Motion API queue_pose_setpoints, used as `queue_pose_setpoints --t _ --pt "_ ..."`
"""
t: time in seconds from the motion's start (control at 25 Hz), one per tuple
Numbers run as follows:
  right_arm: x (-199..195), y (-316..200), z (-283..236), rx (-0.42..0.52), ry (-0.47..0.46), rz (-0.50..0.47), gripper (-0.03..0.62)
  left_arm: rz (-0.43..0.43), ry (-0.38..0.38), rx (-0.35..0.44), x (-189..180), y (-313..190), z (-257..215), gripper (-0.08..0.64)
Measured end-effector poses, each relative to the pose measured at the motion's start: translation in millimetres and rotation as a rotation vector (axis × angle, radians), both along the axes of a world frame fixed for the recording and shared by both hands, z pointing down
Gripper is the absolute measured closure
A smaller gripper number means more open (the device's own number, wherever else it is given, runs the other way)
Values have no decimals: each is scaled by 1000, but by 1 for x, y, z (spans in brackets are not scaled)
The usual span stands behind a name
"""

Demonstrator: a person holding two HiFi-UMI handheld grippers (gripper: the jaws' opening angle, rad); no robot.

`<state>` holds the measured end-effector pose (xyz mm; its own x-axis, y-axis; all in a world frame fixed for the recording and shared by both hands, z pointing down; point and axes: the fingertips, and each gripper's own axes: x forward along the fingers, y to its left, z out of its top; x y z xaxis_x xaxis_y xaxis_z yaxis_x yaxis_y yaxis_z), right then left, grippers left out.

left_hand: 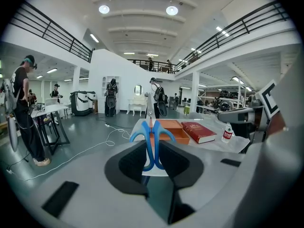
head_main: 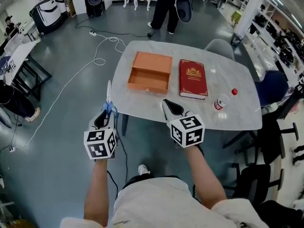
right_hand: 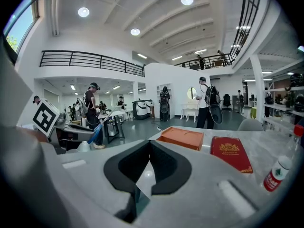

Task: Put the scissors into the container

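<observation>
— Where are the scissors at this point?

— In my left tool. Its jaws are pinched on the blue handle end, and the sharp end stands up and forward of them. I'm holding it off the near left corner of the bench, out over the floor rather than over the top.

— And the container?

— The open orange box lies on the bench, ahead and to my right, well apart from the scissors. A red book lies just beside it, and a bottle stands further right.

— Your other hand?

— My right tool is closed with nothing between the jaws, hovering over the near edge of the bench.

— What worries you from here?

— Mostly the hold. I judge I've only got the handles, so the long end can swing or slide between the jaws as I carry it across. If it slips before I'm over the bench, it goes to the floor. Next, the point leads the way. Come in too low and it strikes the box's near wall and shoves the box toward the book instead of going in. And if I open the jaws while it's upright, it may tip over the rim. I'd lay it flatter and lower it inside first.
</observation>
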<state>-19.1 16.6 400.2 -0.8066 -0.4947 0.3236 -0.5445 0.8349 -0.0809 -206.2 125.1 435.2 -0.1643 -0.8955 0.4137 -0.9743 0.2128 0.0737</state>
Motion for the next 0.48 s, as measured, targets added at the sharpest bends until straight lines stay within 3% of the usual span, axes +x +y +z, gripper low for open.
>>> queue_pose_setpoints --t 0.48 --pt "-27 -42 3 6 -3 56 588 58 -11 -4 -32 -50 6 480"
